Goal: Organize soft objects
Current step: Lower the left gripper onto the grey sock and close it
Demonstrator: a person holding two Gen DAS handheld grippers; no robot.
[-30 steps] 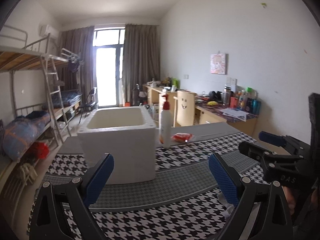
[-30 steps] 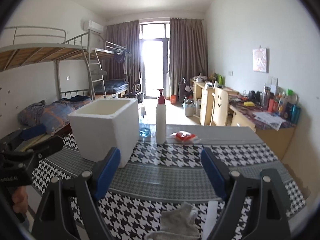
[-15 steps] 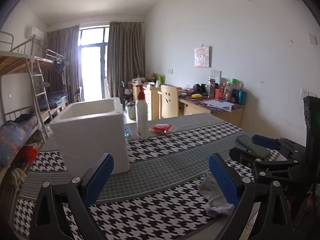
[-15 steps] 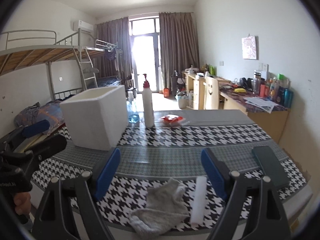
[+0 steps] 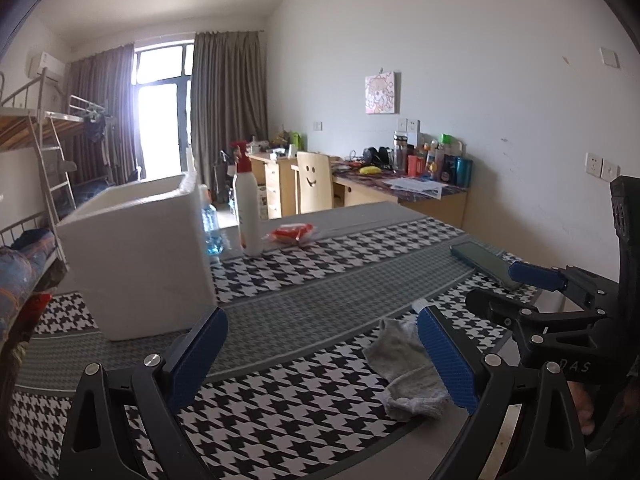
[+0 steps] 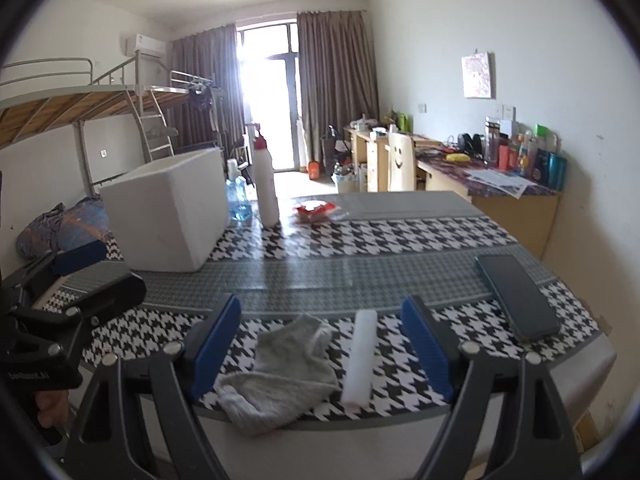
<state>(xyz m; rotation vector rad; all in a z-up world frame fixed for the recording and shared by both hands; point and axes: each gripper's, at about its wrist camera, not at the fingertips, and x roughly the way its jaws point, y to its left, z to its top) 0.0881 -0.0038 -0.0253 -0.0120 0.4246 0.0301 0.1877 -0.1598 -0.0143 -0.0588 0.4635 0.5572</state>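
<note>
Both grippers hold their blue-padded fingers [image 6: 216, 344] spread wide, with nothing between them. The right gripper [image 6: 322, 346] hovers just off the near edge of the bench [image 6: 360, 276], which is covered by a black-and-white houndstooth cloth crossed by grey bands. Framed between its fingers lie a crumpled grey sock [image 6: 286, 372] and a white foam bar [image 6: 360, 356]; the 2 sit just beside each other, and whether they touch cannot be told. The sock's lower end reaches the bench's near edge. A dark phone [image 6: 516, 296] lies flat to the right of the bar, apart from it.

The left gripper [image 5: 320, 354] is also off the near edge, further left, and is seen at the left border of the right wrist view. In the left wrist view the sock [image 5: 404, 372] sits beside the left gripper's right-hand finger [image 5: 448, 364], partly hidden by it, and the right gripper appears at the right border with the phone [image 5: 486, 262] beyond it.

Further back on the bench stands an open white foam box [image 6: 172, 216]. Behind and to its right are a blue-tinted water bottle [image 6: 238, 196], a tall white pump bottle with a red top [image 6: 266, 184] and a red-and-white packet [image 6: 314, 210].
</note>
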